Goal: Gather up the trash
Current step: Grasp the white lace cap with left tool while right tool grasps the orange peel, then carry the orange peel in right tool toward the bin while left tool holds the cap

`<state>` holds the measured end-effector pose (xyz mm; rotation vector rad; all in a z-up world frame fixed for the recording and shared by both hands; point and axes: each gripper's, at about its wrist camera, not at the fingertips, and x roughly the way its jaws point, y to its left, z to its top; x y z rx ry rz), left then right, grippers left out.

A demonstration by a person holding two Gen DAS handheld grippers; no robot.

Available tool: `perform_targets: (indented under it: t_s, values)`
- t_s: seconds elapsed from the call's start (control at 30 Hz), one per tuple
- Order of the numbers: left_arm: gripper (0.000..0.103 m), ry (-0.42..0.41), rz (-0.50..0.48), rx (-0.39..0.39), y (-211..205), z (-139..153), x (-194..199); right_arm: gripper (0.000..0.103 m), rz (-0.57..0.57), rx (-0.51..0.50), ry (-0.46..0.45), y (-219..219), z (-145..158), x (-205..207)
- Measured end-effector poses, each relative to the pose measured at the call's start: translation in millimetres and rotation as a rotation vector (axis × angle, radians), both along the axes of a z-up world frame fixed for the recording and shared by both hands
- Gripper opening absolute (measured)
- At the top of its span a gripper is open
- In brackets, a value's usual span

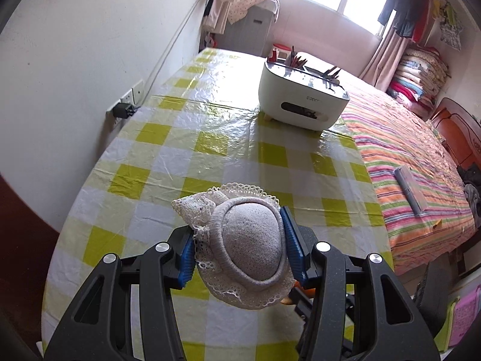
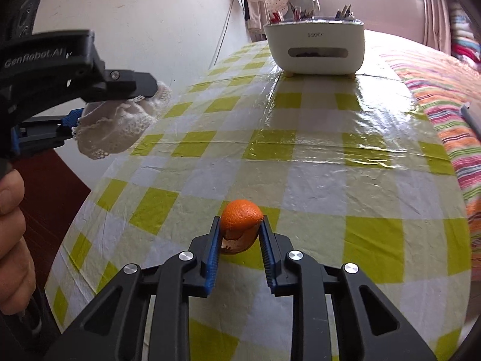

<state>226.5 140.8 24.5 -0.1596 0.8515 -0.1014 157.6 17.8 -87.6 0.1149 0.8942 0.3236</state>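
Clamping a piece of orange peel (image 2: 240, 221) between its blue pads, the right tool (image 2: 240, 228) has its jaws drawn in tight on the curl of rind, which sits at the very tips with its orange skin facing up and the pale, ragged inner side turned toward the camera. The peel is held low over the worktop (image 2: 300, 165), which is covered in a glossy yellow-and-white checked cloth; whether it touches the cloth cannot be told.

The left tool (image 1: 237, 240) is about half open and gripped on a small grey knitted hat with a cream lace brim (image 1: 246, 240), its pads pressing the crown from both sides. In the right wrist view the left tool (image 2: 99, 111) hangs off the worktop's left edge, well above the cloth, with the lace brim (image 2: 117, 126) drooping from the fingers and a person's hand (image 2: 12, 234) wrapped around the handle at the frame's left side.

At the far end of the worktop stands a white organiser box (image 2: 315, 48) with pens and pencils sticking out of its top. To the right lies a bed with a striped cover (image 1: 415, 150), and a flat grey box (image 1: 410, 188) rests on it. A charger is plugged into a wall socket (image 1: 132, 99) on the left wall.
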Motion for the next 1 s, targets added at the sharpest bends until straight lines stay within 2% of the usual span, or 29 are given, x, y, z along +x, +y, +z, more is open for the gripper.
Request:
perform_targets:
  t_s: [0.17,0.47,1.0]
  values:
    - [0.049,-0.032,0.010,0.025,-4.5,-0.3,-30.3,0.024,-0.023,-0.062,-0.054,-5.9,15.9,-21.4]
    - [0.049,-0.077,-0.043,0.065,-25.4,-4.7,-64.3,0.024,-0.093,-0.159,-0.135,-27.6,37.4,-54.4]
    - [0.049,-0.057,-0.154,0.090,-73.0,-23.3,-92.4,0.025,-0.132,-0.195,-0.192,-66.0,58.4,-90.7]
